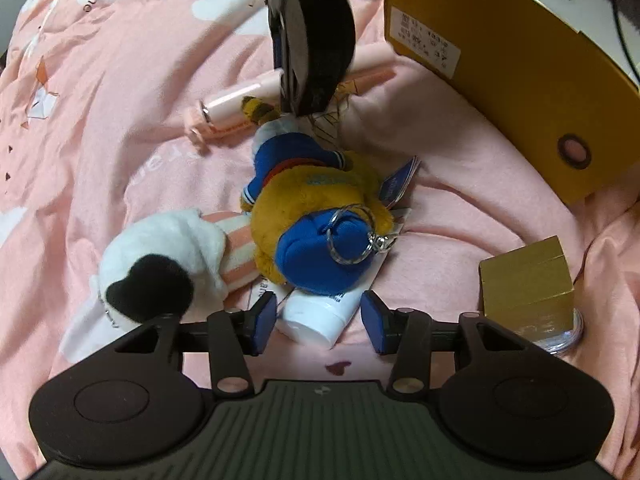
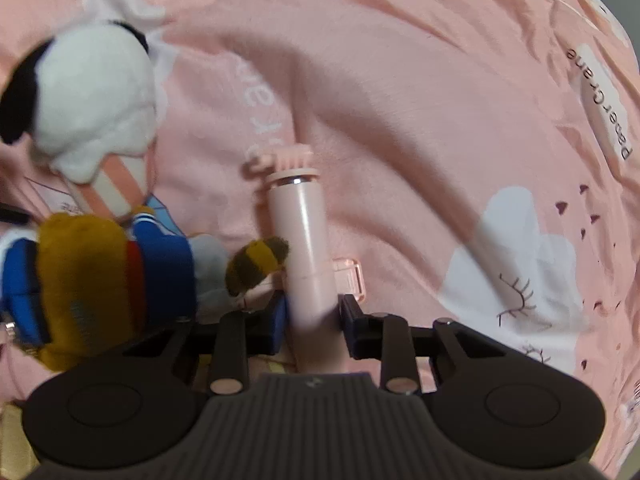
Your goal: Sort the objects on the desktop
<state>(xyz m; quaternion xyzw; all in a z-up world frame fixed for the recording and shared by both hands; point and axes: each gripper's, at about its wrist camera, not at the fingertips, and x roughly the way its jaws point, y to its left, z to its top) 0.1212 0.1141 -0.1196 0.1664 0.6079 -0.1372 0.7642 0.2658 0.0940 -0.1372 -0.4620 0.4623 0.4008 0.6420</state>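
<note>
The left gripper (image 1: pixel 319 322) points down at a pile of things on a pink sheet (image 1: pixel 120 128). Its blue fingers (image 1: pixel 264 320) stand wide apart and hold nothing. A white tube (image 1: pixel 320 316) lies between them, with its cap end toward the camera, but the fingers do not press on it. On the far end of the tube lies a yellow plush (image 1: pixel 316 208) in blue clothes, with a metal key ring (image 1: pixel 352 236) on its blue hat. Just beside it, on the left, lies a white plush (image 1: pixel 160 264) with a black patch and a pink striped body. At the right, near the gripper, stands a small gold box (image 1: pixel 528 280). A big yellow box (image 1: pixel 520 80) stands farther behind.

The right gripper (image 2: pixel 314 322) also points down, at the far side of the pile. Its fingers (image 2: pixel 280 324) are close on both sides of a pink stick (image 2: pixel 304 240), a round pink body with a small brush head at its far end. The fingers seem to touch the stick, which lies on the sheet. The striped foot of the yellow plush lies just beside the stick, on the left.
</note>
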